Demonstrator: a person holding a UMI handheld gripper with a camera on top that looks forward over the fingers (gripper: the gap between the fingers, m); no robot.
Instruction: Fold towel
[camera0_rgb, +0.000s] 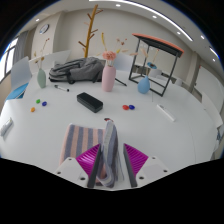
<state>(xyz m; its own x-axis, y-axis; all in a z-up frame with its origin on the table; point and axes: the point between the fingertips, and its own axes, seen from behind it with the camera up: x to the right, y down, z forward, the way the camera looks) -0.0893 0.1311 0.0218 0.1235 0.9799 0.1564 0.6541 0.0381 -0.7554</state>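
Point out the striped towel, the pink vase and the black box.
Striped grey fabric towel (106, 150), gripper view: raised fold.
Tall pink vase (107, 78), gripper view: body.
Flat black rectangular box (90, 101), gripper view: top face.

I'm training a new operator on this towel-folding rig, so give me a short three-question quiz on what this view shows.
1. True or false: the tongs are shut on a raised fold of the striped towel.
2. Which tall thing stands on the white table beyond the black box?
A. a pink vase
B. a red kettle
C. a green lamp
3. Fill in: the rest of the towel lies flat on the ____.

Key: 1 true; 2 A; 3 table.
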